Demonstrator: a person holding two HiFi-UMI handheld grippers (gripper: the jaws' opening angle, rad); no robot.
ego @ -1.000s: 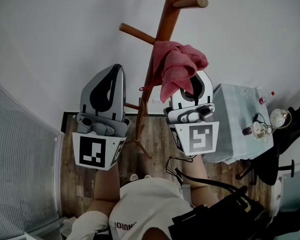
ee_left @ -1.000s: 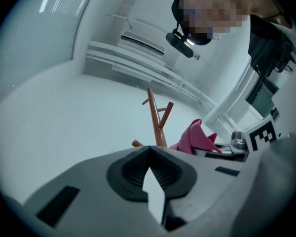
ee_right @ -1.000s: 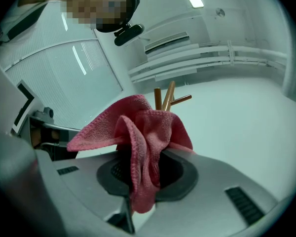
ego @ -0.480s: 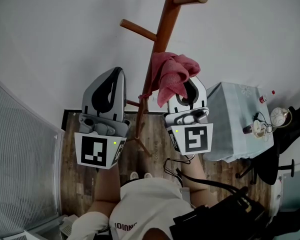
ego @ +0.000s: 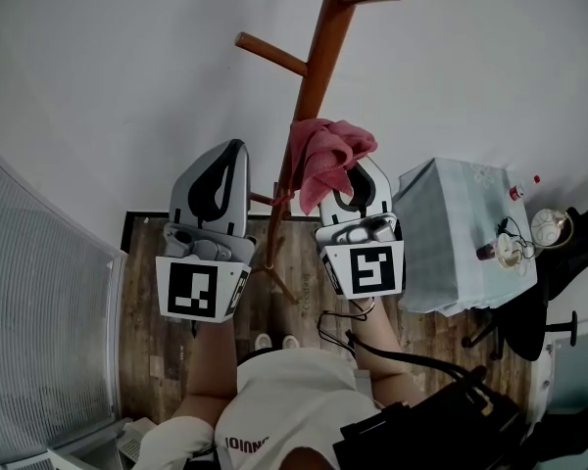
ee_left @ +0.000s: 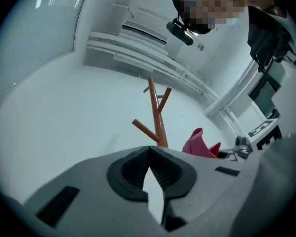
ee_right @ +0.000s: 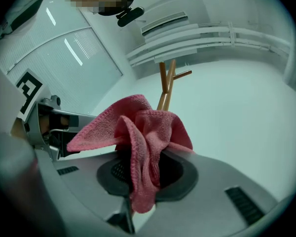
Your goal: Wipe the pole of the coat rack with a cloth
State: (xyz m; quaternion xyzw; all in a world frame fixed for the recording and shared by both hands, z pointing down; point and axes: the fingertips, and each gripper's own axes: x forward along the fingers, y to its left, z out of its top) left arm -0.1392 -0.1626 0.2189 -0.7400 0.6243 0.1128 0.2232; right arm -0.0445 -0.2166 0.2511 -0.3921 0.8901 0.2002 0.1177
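Note:
The brown wooden coat rack pole (ego: 314,76) rises along the white wall with pegs near its top; it also shows as the pole (ee_left: 158,117) and the pole (ee_right: 165,90). A pink cloth (ego: 325,153) is bunched against the pole's right side. My right gripper (ego: 353,172) is shut on the cloth (ee_right: 143,137), which spills out over its jaws. My left gripper (ego: 232,153) hovers left of the pole, apart from it. In its own view the left gripper (ee_left: 149,152) has its jaw tips meeting with nothing between them, and the cloth (ee_left: 200,144) shows to its right.
A table with a pale cover (ego: 461,233) stands at the right and carries small items (ego: 510,248). A black chair (ego: 554,302) is beyond it. Wooden floor (ego: 304,262) lies below, with the rack's base legs (ego: 284,282). A ribbed panel (ego: 39,311) fills the left.
The right gripper has slid the pink cloth down the pole, towards the floor. The left gripper shifted slightly down and right alongside it.

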